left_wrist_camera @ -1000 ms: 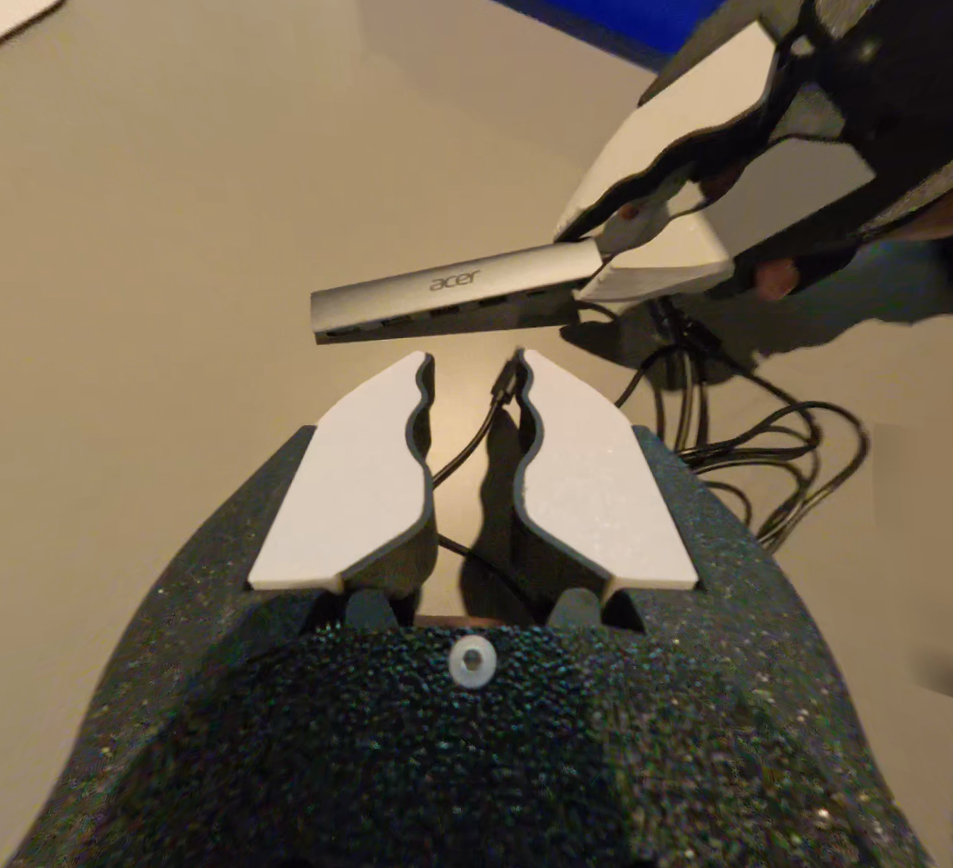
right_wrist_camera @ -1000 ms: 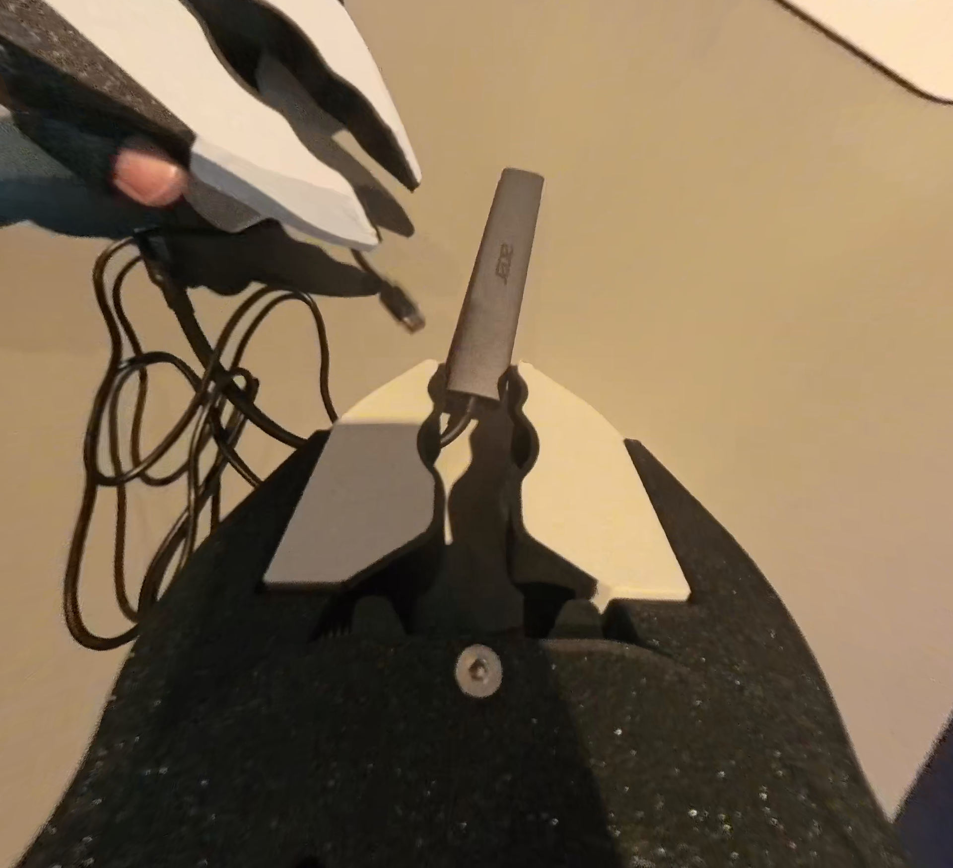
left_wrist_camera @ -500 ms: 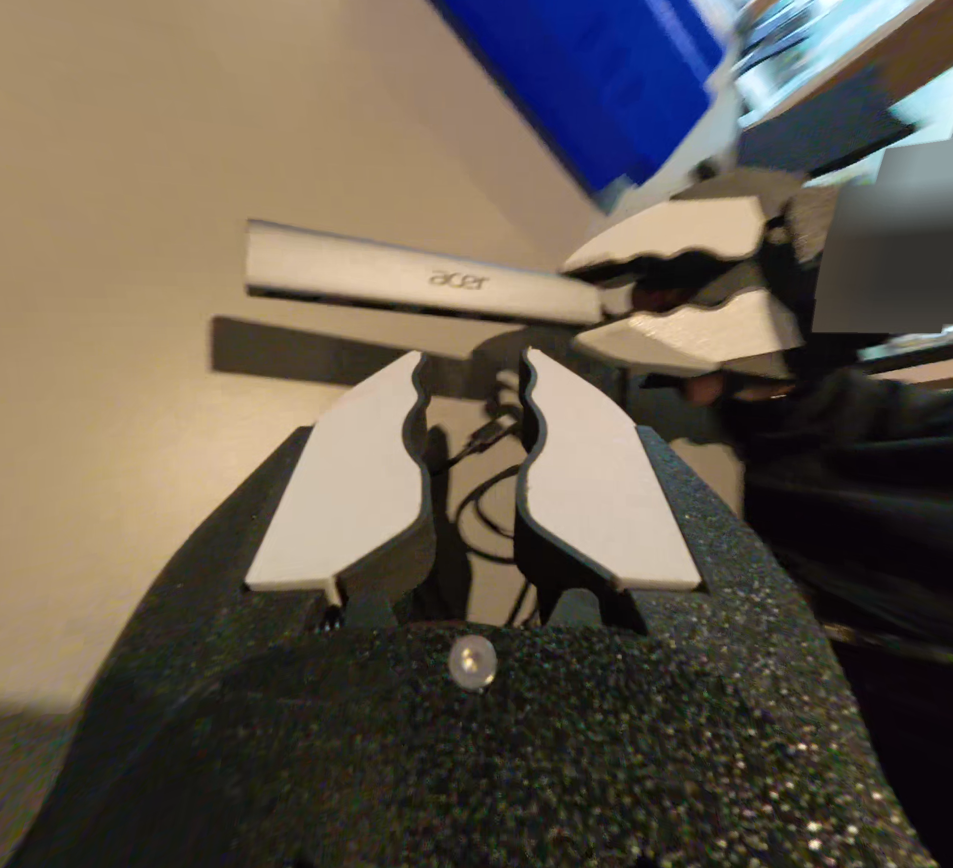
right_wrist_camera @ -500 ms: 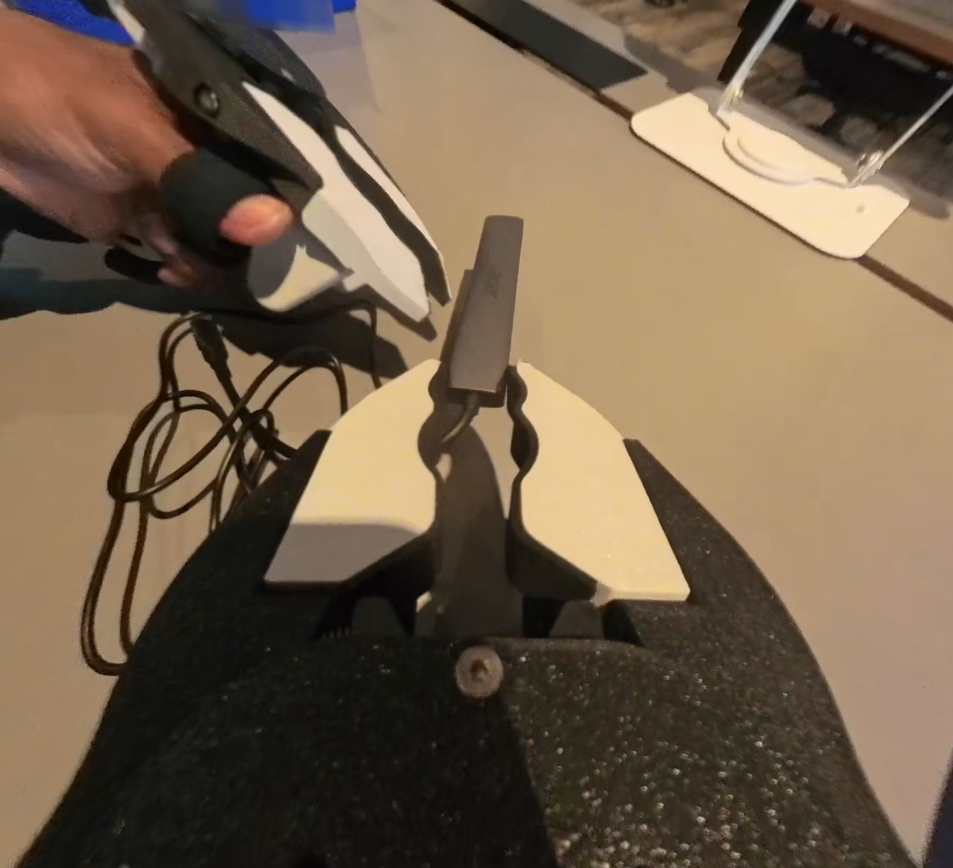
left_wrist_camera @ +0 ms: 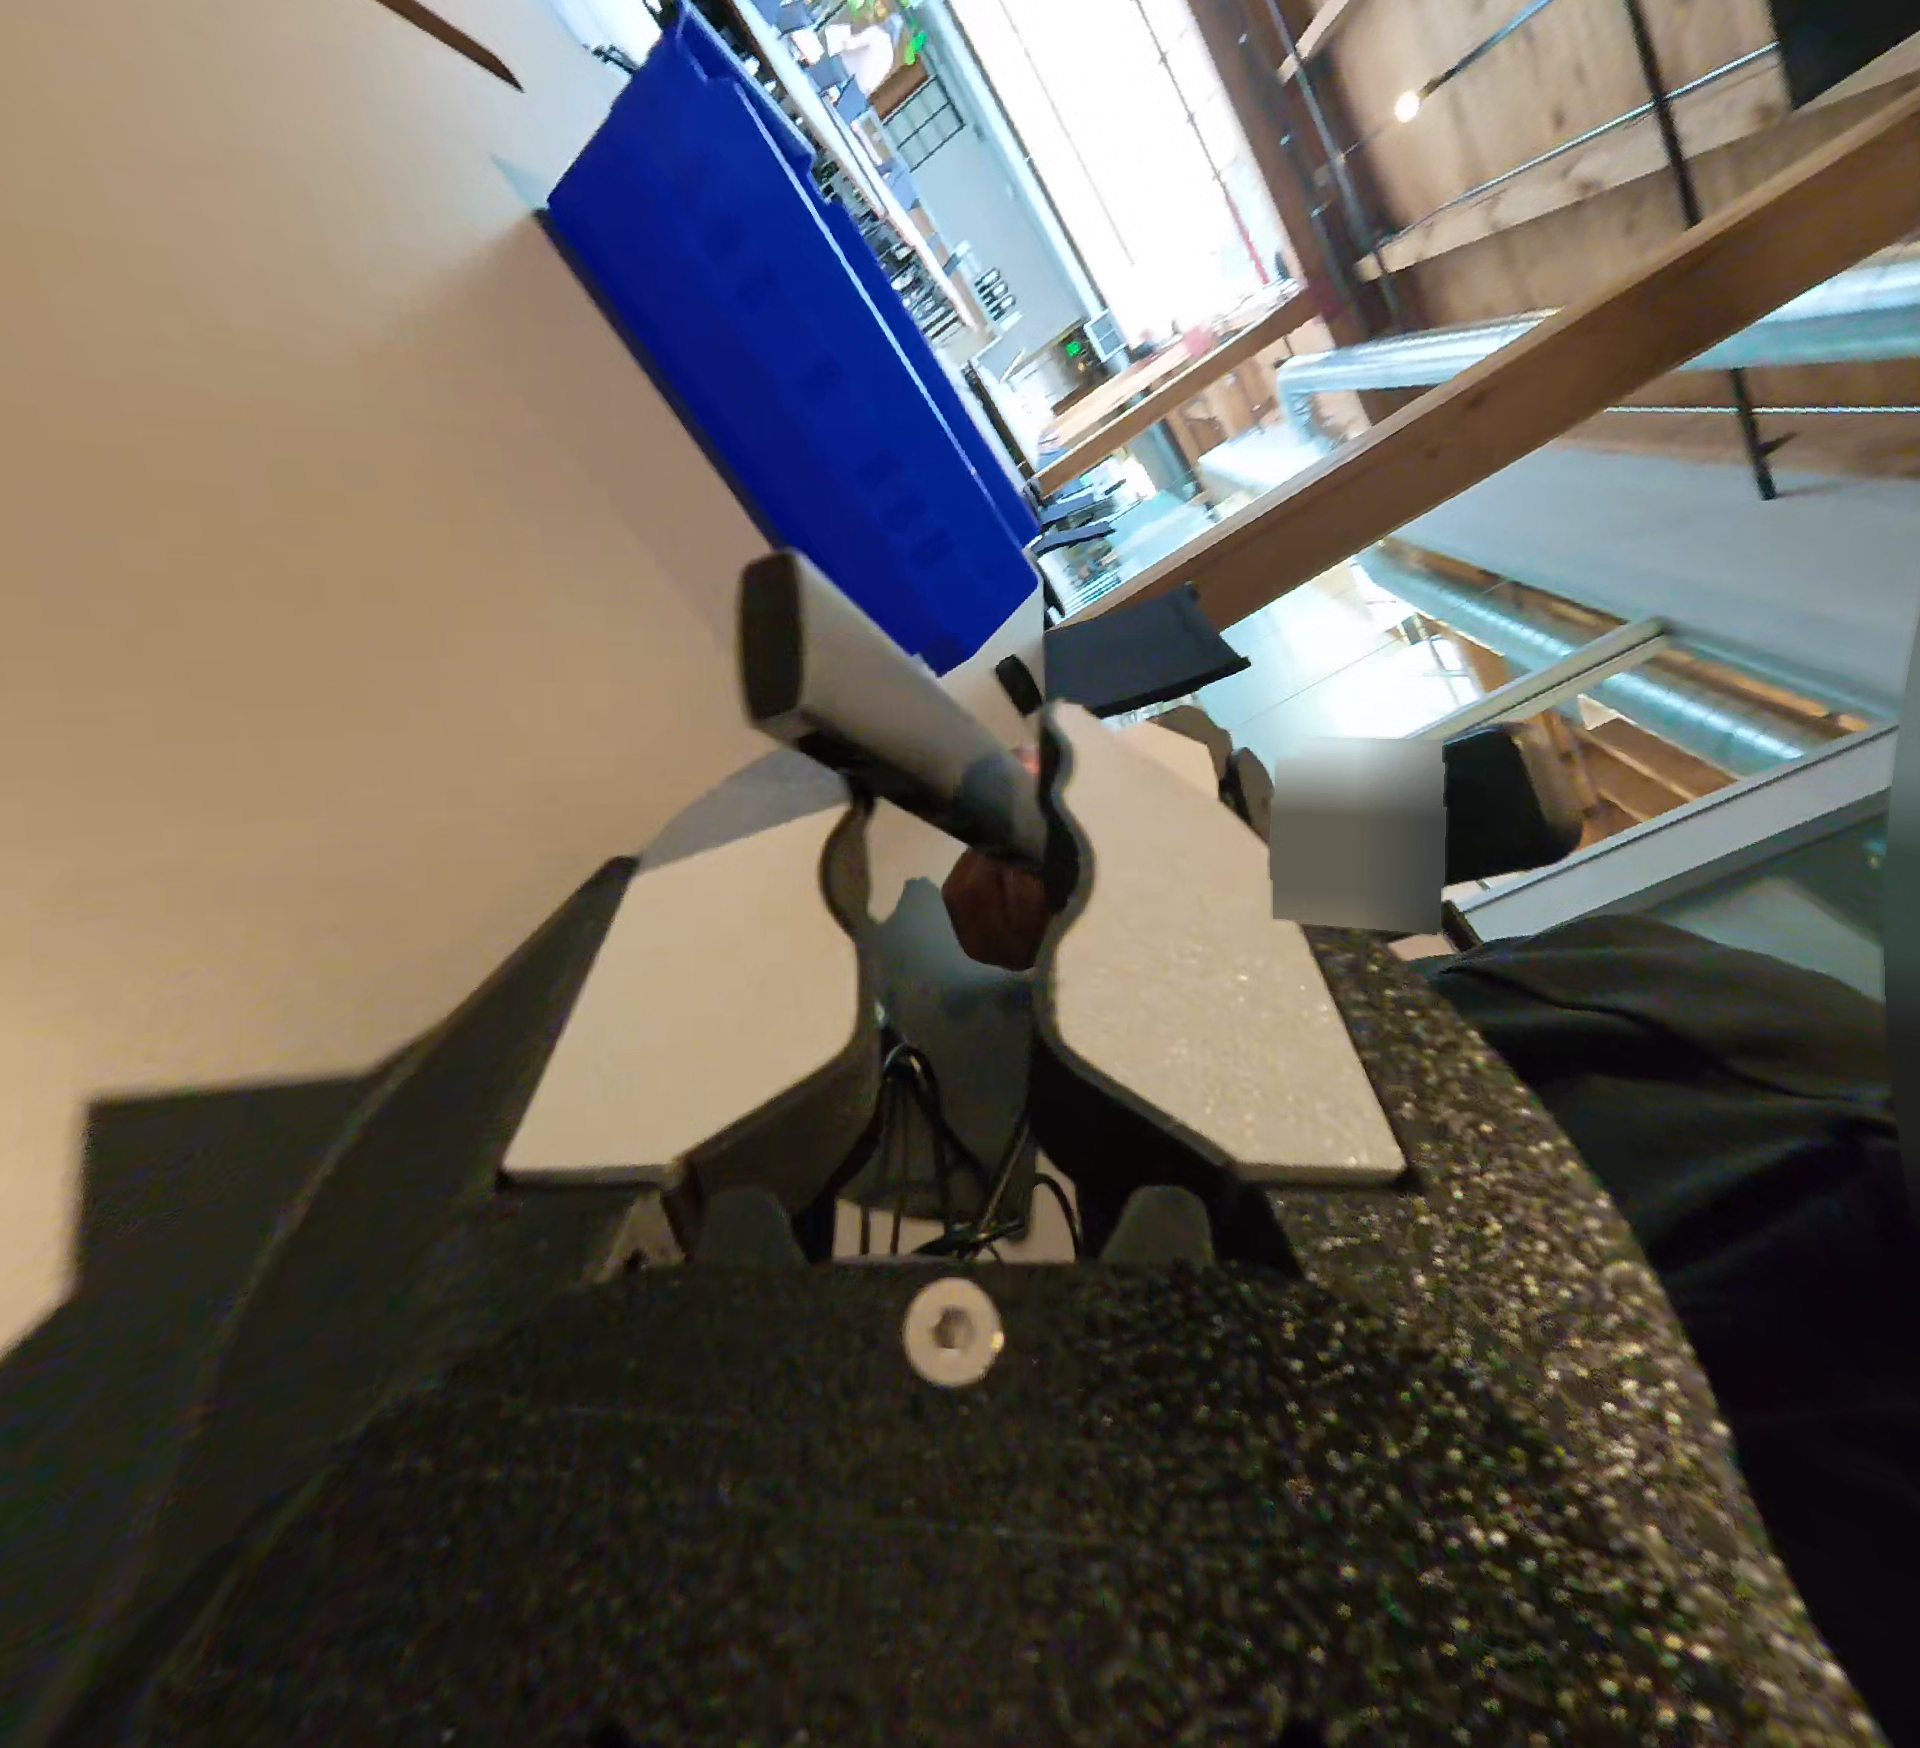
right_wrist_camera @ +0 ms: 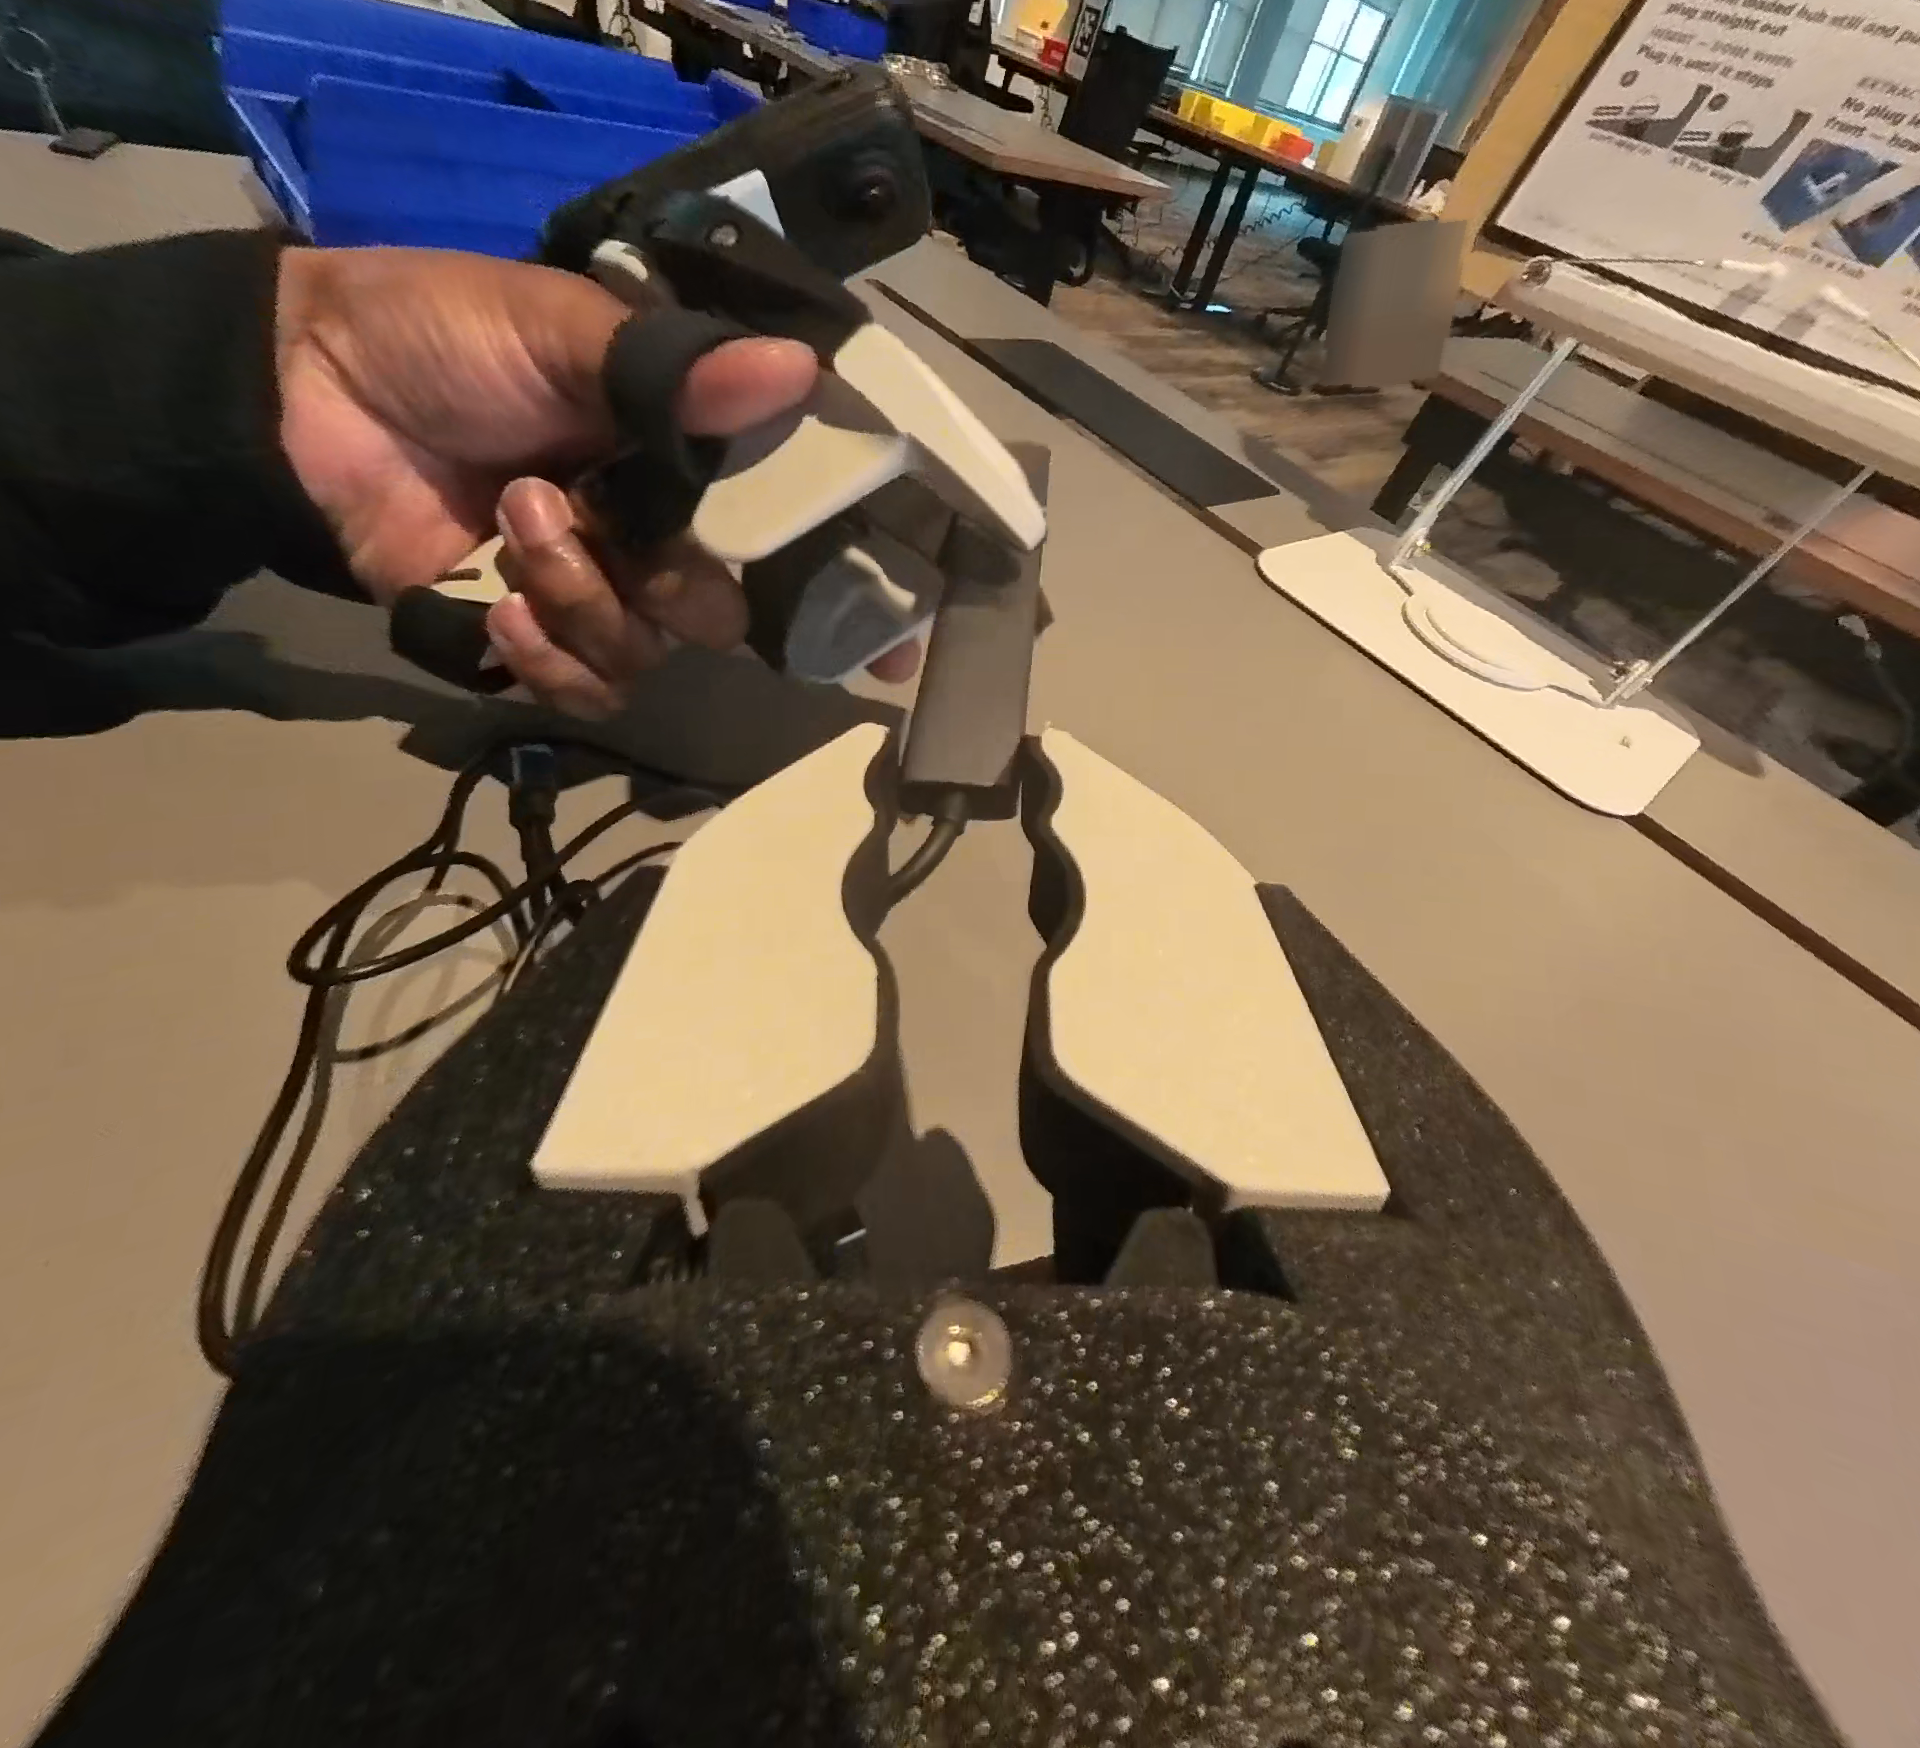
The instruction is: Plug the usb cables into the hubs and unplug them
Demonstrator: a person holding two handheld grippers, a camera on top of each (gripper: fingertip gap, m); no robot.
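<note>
**Fig. 1. Hub gripped at its cable end, second gripper closing in**

Your right gripper (right_wrist_camera: 961,763) is clamped on the cable end of the grey hub (right_wrist_camera: 977,659), centre frame, held clear of the table (right_wrist_camera: 1351,867). Keep that clamp firm and the hub steady. Your left gripper (right_wrist_camera: 935,576), at centre left, sits tilted against the hub's side; whether its jaws grip anything cannot be told. The loose cables (right_wrist_camera: 416,919) lie coiled at lower left. Your left hand (right_wrist_camera: 468,441) wraps the handle, wrist rolled over.
</note>
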